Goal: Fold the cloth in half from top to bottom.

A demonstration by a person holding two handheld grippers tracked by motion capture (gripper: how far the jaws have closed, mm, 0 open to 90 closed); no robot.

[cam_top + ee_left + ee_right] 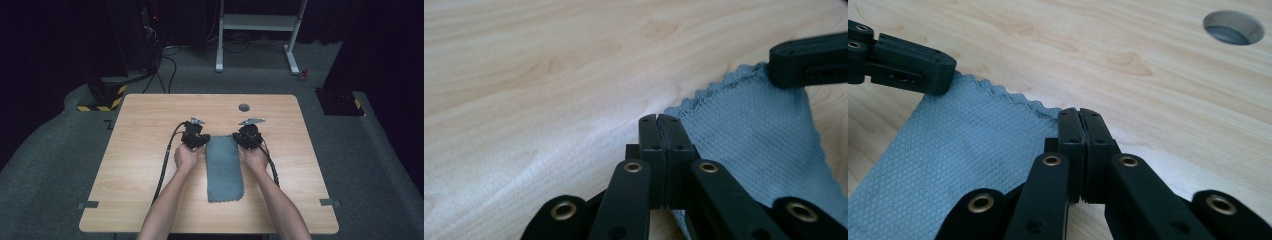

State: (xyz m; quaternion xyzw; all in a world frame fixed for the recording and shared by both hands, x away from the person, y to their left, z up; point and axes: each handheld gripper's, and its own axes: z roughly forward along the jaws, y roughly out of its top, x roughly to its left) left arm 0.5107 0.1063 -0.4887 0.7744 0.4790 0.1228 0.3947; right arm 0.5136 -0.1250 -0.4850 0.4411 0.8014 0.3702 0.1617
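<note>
Two forearms are seen rising from the bottom edge of the high view, each hand wrapped round a gripper just above the frame's centre. The left gripper (199, 142) is pressed to the far left corner of the cloth (224, 167), the right gripper (241, 140) to the far right corner. In the left gripper view the jaws are brought fully together, and the scalloped corner of the grey cloth (754, 135) is pinched between their tips (the other gripper's jaws are seen at the upper right, on the opposite corner). In the right gripper view the jaws are likewise closed tight on the cloth's corner. The cloth is spread lengthwise on the table (150, 130), below centre, between the hands. A round hole (244, 107) is set in the tabletop above the grippers.
</note>
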